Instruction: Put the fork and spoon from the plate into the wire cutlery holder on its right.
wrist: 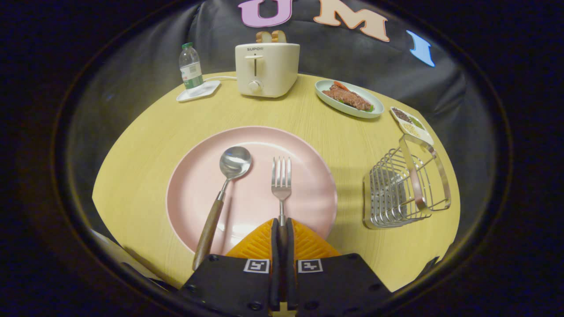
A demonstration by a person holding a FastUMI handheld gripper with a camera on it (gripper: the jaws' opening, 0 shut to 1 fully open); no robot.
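Note:
A pink plate (pixel 304 176) lies on the round wooden table just ahead of the fingers. On it a spoon (pixel 224 189) with a wooden handle lies to the left, bowl pointing away. A fork (pixel 281 178) lies beside it, tines pointing away, its handle running back between the fingers. My gripper (pixel 282 226) is shut on the fork's handle over the plate's near rim. The wire cutlery holder (pixel 403 185) stands on the table to the right of the plate, with nothing in it.
Beyond the plate stand a cream toaster (pixel 266 68) with bread in it and a water bottle (pixel 190 66) on a small white tray (pixel 198 91). A green dish of food (pixel 350 99) and a small condiment dish (pixel 410 123) sit beyond the holder.

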